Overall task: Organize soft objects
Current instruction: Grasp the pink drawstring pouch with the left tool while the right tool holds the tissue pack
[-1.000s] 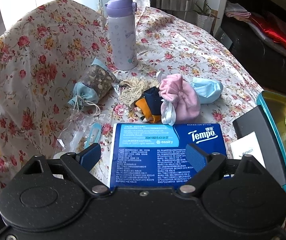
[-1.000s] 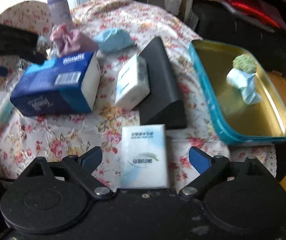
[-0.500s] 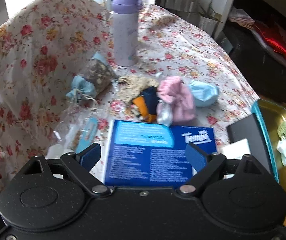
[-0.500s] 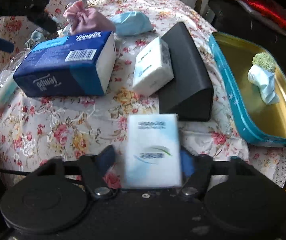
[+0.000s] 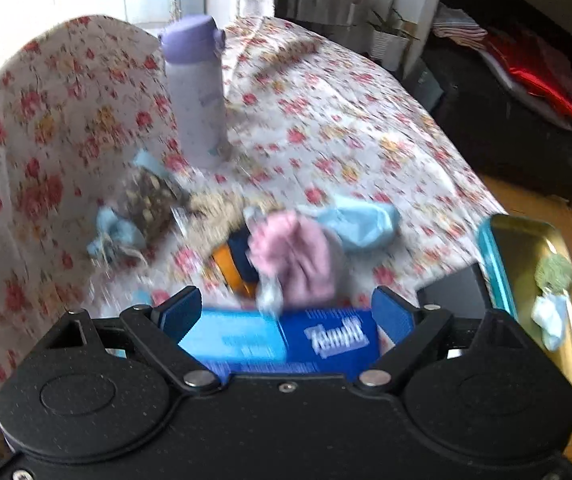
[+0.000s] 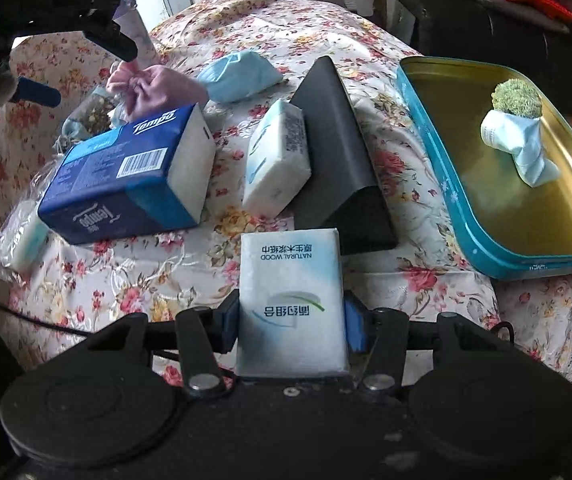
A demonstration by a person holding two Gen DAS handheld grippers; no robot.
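Note:
My right gripper [image 6: 292,326] is shut on a white tissue pack [image 6: 292,300] near the table's front edge. A second white tissue pack [image 6: 275,158] leans on a black wedge [image 6: 340,152]. A blue Tempo tissue box [image 6: 129,172] lies to the left; it also shows in the left wrist view [image 5: 286,338]. My left gripper [image 5: 286,312] is open, empty and raised above it; it appears in the right wrist view [image 6: 73,64]. A pink pouch [image 5: 300,258], a light blue mask [image 5: 356,220] and a mesh sachet [image 5: 141,204] lie beyond. A teal tray [image 6: 466,240] holds a small plush [image 6: 520,136].
A purple bottle [image 5: 195,88] stands at the back of the floral tablecloth [image 5: 326,120]. An orange and navy item [image 5: 235,258] lies beside the pink pouch. A plastic-wrapped item [image 6: 21,236] lies at the left edge. Dark furniture [image 5: 506,100] stands to the right.
My right gripper has shut on the white tissue pack. My left gripper has risen and drawn back from the Tempo box, its view now blurred by motion.

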